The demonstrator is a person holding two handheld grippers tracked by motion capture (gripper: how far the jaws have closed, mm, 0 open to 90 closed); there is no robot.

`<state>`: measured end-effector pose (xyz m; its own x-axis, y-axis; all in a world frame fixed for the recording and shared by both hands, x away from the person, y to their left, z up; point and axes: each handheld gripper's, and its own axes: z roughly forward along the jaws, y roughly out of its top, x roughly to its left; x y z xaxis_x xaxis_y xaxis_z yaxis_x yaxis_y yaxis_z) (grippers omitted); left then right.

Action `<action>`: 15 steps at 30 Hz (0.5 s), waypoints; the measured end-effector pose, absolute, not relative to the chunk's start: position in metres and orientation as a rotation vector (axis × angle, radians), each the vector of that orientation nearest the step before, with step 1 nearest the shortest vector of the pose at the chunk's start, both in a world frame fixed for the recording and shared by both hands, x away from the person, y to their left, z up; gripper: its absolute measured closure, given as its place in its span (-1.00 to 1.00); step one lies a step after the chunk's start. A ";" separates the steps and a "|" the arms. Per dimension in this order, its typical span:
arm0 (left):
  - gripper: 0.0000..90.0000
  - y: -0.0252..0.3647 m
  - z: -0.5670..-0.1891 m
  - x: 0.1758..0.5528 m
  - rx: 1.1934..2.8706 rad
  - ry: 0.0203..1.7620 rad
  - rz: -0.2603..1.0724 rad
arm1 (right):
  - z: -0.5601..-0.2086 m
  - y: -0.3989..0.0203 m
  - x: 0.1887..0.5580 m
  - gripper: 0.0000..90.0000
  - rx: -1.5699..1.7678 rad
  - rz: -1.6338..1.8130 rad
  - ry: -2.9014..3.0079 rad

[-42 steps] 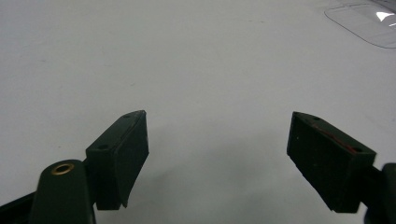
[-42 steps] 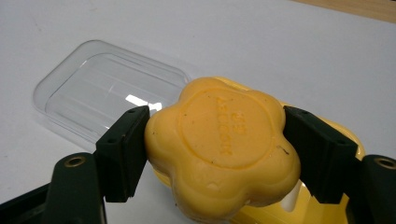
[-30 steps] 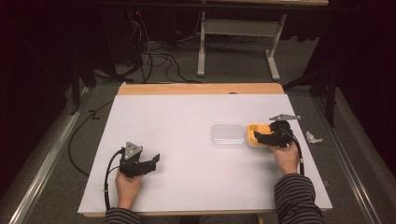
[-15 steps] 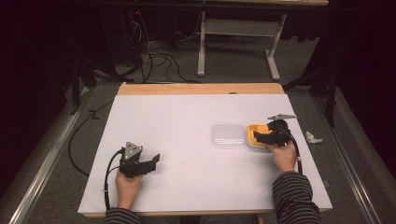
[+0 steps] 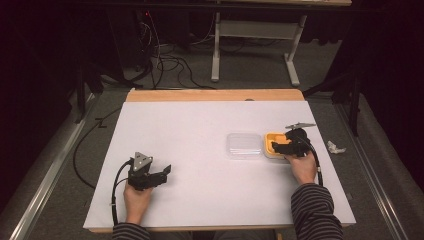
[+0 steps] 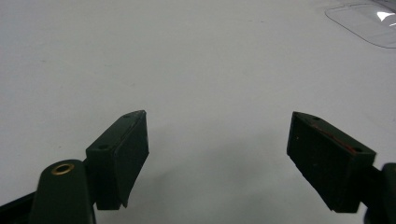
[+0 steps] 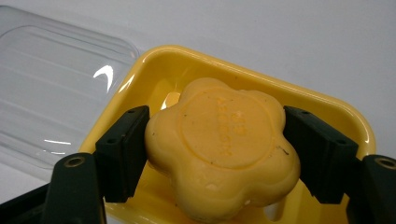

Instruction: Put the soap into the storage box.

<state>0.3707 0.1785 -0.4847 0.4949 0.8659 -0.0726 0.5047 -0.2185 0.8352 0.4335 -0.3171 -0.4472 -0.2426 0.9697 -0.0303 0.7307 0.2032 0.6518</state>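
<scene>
Now my right gripper (image 7: 215, 154) squeezes the soap (image 7: 222, 151), one jaw on each side of it. A second ago this gripper sat a bit nearer to me at the dish (image 5: 271, 140); it has slid a little way toward 12 o'clock. I think this means I have my hold and can lift the soap out or set it down.

Seen from above, the dish is at 3 o'clock on the table (image 5: 200, 130). The clear lid (image 5: 244, 145) lies flat just beside it, at its 9 o'clock.

The soap is yellow and shaped like a flower, with small letters pressed into its top. It sits tilted in the yellow dish. It looks smooth, so I think it could slip.

My left gripper (image 6: 217, 158) has not moved. Its jaws are wide apart, holding nothing, over bare table at 7 o'clock.
</scene>
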 end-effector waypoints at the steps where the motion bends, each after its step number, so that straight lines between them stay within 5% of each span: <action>1: -0.53 0.179 -0.485 0.371 1.878 1.138 0.528 | -0.447 -0.317 0.433 -0.40 1.578 0.728 2.049; 15: -0.53 0.179 -0.485 0.370 1.877 1.133 0.528 | -0.442 -0.314 0.429 -0.42 1.531 0.735 2.014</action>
<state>0.3704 0.1787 -0.4846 0.4982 0.8642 -0.0710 0.5011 -0.2201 0.8369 0.4291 -0.3142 -0.4421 -0.2413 0.9681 -0.0677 0.6969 0.2215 0.6821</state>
